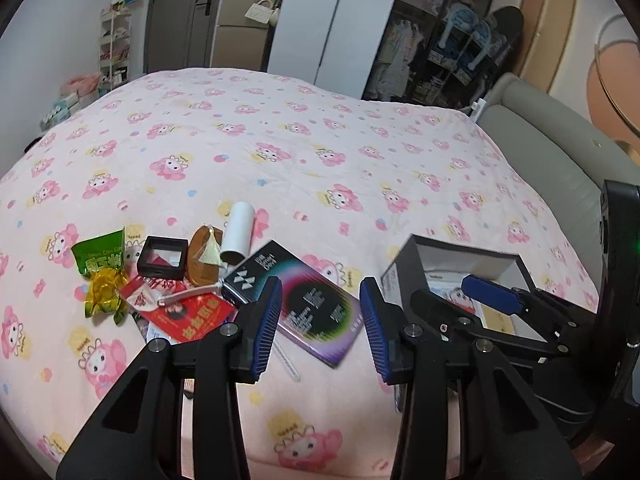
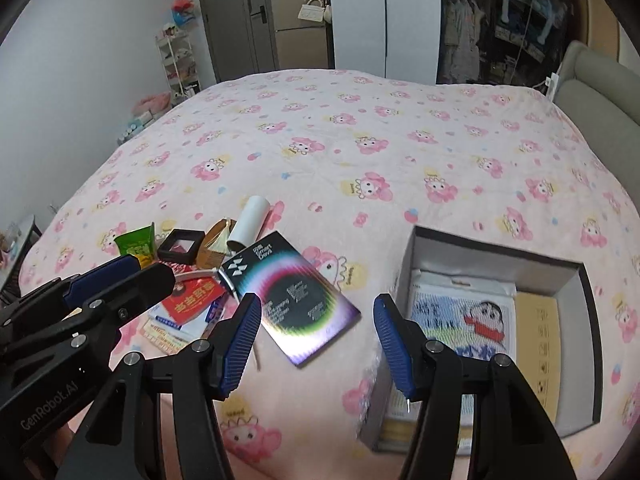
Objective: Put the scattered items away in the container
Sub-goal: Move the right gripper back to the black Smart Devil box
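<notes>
While both hand-held grippers hang spread and empty, the iridescent box [image 2: 298, 304] lies just ahead, beside the container [image 2: 576, 276].

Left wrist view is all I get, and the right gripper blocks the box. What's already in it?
Observer: A flat cartoon picture pack lies on the floor of the box.
Operator: Anything beside it?
Observer: A tan card with small printed symbols, on the right.
Operator: Is the right gripper carrying something?
Observer: No. The right gripper is open, nothing between its pads, above the bedspread between the iridescent booklet and the box.
</notes>
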Demonstrator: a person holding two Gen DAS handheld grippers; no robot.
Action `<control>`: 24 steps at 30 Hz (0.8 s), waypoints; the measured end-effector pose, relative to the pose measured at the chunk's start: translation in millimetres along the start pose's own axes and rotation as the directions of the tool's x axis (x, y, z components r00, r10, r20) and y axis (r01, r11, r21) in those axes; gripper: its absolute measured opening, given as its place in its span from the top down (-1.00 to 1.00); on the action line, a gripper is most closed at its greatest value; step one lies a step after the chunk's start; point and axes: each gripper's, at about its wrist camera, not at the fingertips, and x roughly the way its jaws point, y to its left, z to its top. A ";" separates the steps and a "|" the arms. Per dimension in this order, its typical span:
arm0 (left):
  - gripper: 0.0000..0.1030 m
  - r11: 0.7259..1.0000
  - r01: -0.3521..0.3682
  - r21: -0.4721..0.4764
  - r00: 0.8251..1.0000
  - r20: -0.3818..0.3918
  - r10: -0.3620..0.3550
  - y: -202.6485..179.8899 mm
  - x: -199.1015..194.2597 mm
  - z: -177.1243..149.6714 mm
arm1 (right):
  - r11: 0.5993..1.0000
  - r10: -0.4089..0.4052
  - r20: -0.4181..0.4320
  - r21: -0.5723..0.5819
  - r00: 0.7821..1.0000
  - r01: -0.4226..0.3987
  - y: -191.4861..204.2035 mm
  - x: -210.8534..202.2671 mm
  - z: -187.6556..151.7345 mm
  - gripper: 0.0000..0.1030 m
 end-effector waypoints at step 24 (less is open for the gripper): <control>0.23 0.948 -0.031 -0.316 0.915 -0.391 -0.101 83.1 167.6 -24.3 | 0.992 -0.031 -0.257 0.111 0.966 0.061 -0.9 152.0 -23.8 -0.07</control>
